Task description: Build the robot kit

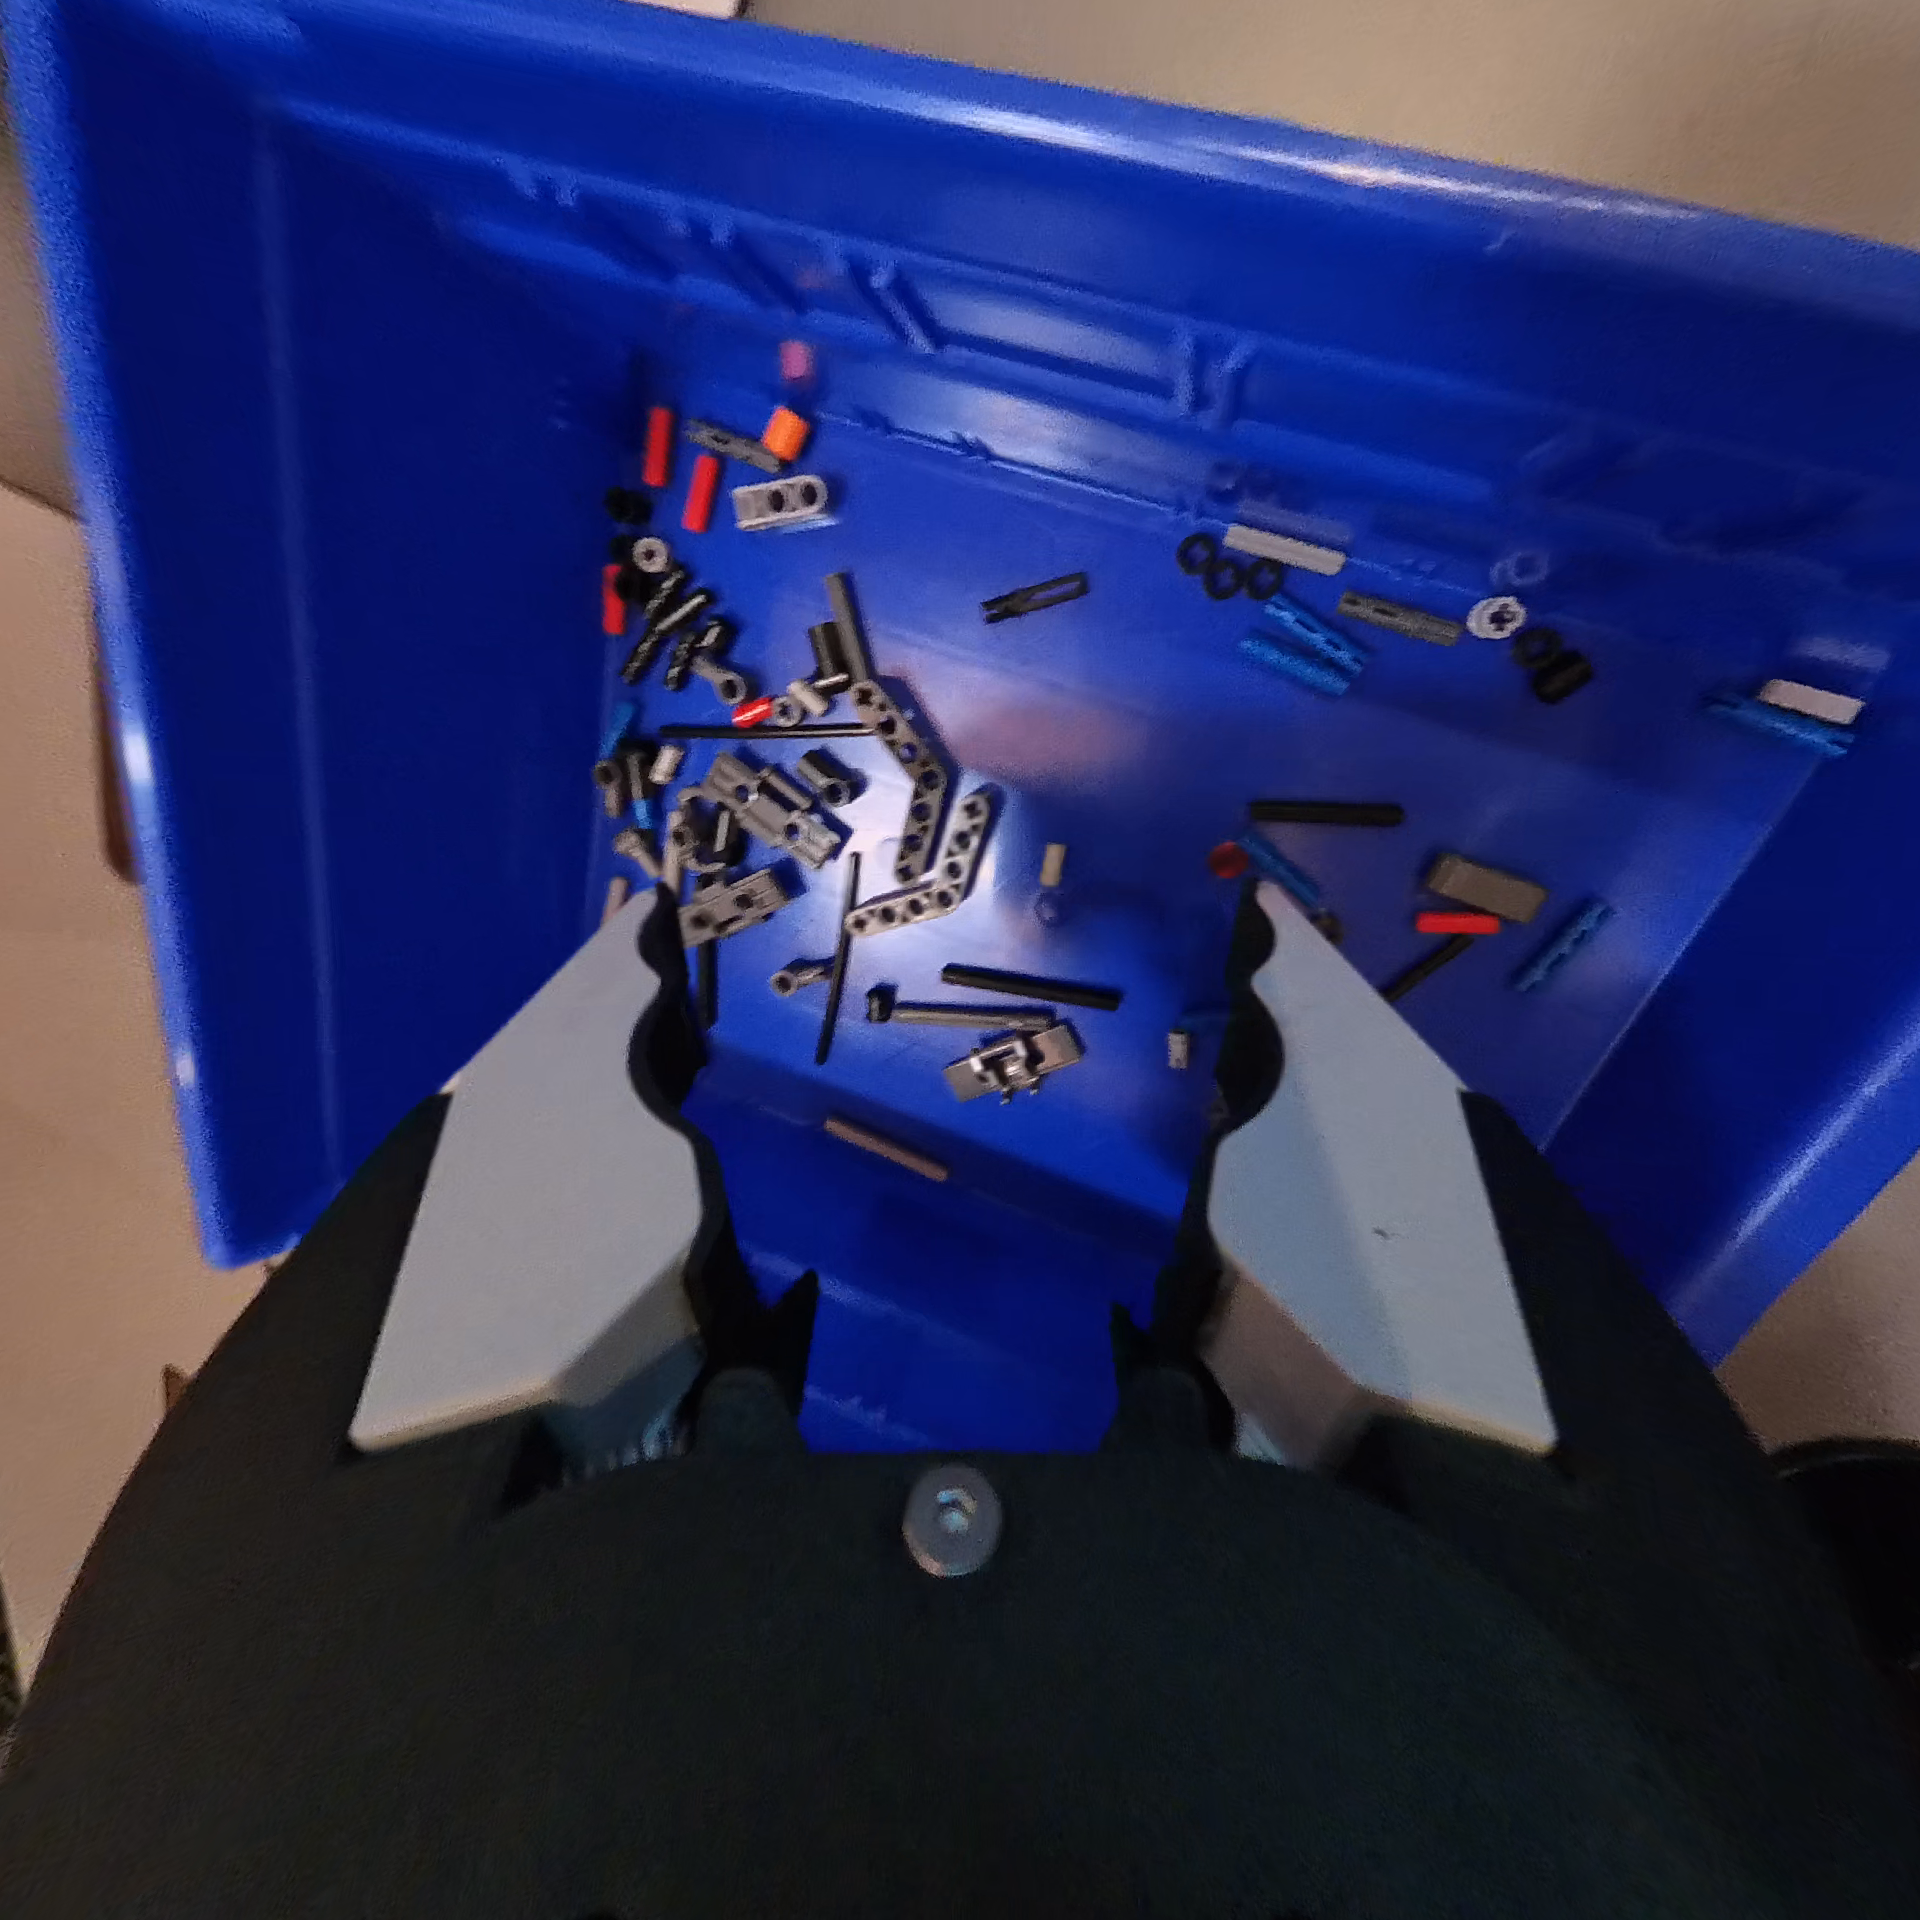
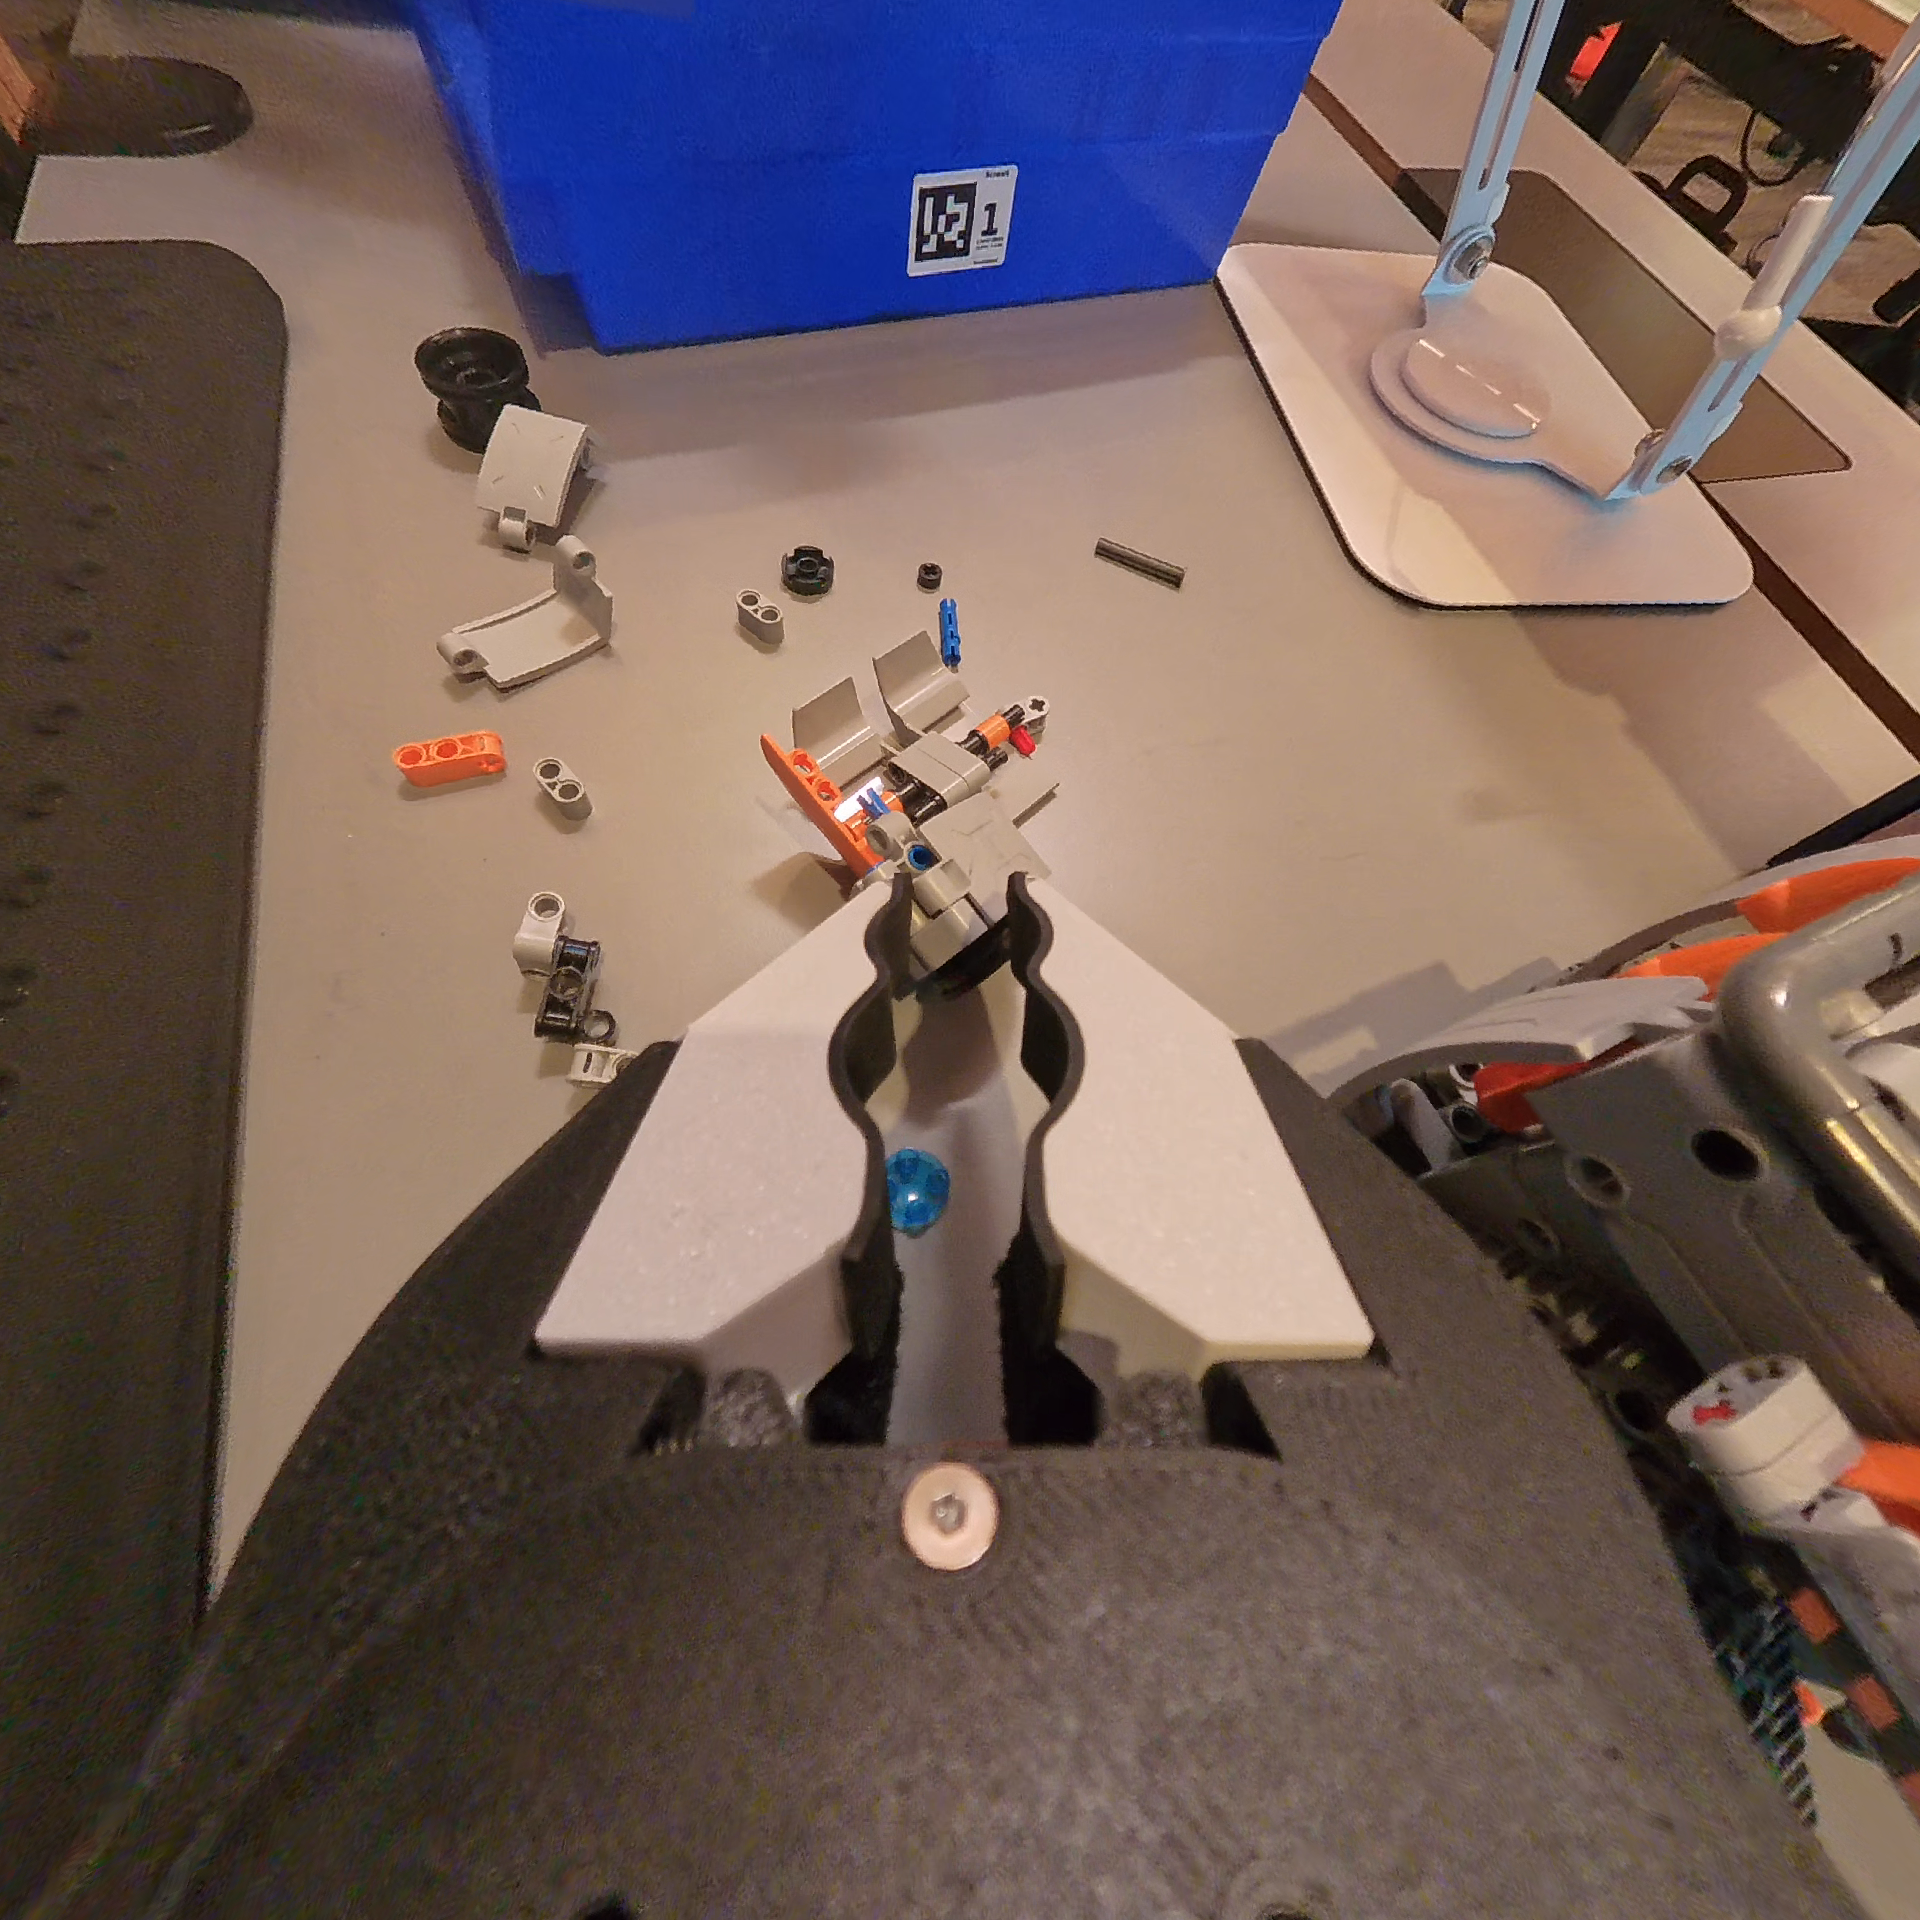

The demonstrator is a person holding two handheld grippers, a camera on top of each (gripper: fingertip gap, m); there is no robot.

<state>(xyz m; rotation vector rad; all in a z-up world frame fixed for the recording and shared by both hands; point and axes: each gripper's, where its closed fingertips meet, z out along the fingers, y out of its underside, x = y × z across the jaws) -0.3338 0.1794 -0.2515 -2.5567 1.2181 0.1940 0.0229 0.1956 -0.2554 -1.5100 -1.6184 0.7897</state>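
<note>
Beige counter (image 2: 1143, 727) carries 1 blue bin (image 2: 831, 156); right tool (image 2: 954, 894) grips 1 grey-orange brick assembly (image 2: 925, 800), while left tool (image 1: 956, 904) gapes wide over loose bricks (image 1: 769, 821).

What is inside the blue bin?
The blue bin holds loose small building parts: a bent grey beam, black axles, red and blue pins. The open left gripper covers part of its near floor.

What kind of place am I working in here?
Probably a lab or workshop bench set up for toy-brick assembly: a blue bin of small building parts, loose pieces and a half-built model on a grey table, and a white stand nearby.
</note>
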